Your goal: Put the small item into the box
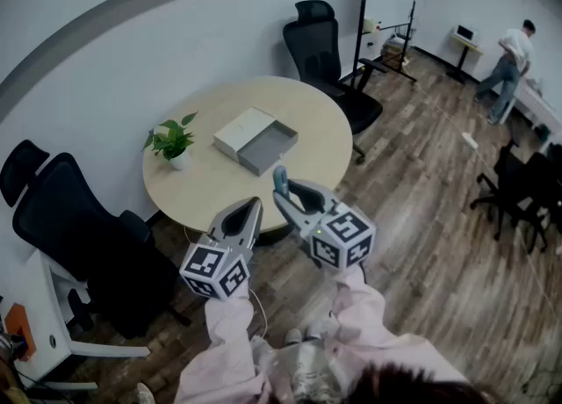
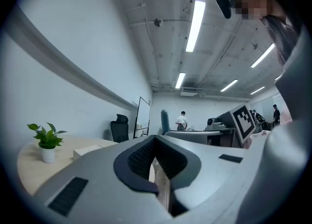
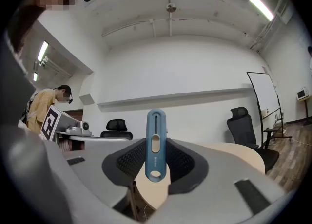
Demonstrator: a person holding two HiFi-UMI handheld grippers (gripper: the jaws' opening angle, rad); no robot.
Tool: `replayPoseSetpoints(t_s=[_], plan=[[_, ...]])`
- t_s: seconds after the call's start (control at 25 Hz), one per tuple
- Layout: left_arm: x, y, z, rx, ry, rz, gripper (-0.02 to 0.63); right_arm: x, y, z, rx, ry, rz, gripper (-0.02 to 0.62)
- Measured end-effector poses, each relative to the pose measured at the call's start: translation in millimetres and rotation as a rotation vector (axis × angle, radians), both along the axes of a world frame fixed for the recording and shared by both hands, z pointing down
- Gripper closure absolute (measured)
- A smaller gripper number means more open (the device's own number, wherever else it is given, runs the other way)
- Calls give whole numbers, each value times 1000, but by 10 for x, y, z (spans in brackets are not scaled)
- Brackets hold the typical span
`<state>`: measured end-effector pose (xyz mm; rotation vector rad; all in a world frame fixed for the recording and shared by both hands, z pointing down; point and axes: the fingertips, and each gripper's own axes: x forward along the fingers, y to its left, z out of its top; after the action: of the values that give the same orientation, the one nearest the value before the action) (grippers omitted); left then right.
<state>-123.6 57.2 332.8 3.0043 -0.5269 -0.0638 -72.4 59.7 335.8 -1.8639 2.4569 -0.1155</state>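
Blue item (image 3: pixel 155 142) in right gripper (image 3: pixel 156 158) — box (image 1: pixel 272 145) well apart

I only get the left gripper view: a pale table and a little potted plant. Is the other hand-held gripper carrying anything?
Observer: Yes. The right hand-held gripper is shut on a slim blue plastic tool with a slider slot, which stands upright between its jaws.
Operator: Where is the box it goes in?
Observer: The flat grey rectangular box lies open on the round beige wooden table, with its white lid right beside it.
Operator: Is anything inside?
Observer: From the head view it looks empty.
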Motion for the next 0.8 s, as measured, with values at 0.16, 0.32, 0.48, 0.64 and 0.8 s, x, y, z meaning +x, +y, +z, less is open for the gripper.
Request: replayPoseSetpoints(t_s=[0.16, 0.32, 0.48, 0.64, 0.8], plan=[[-7, -2, 11, -4, -3, 2, 597, -1, -3, 19, -4, -1, 1, 468], [-9, 23, 57, -10, -11, 1, 597, -6, 13, 45, -9, -4, -2, 468], [-33, 23, 88, -15, -16, -5, 597, -22, 1, 78, -14, -11, -5, 468], [-53, 9, 103, -19, -19, -15, 597, -21, -17, 84, -18, -24, -5, 467], [-39, 3, 106, -21, -20, -24, 597, 15, -20, 89, -22, -26, -8, 468]])
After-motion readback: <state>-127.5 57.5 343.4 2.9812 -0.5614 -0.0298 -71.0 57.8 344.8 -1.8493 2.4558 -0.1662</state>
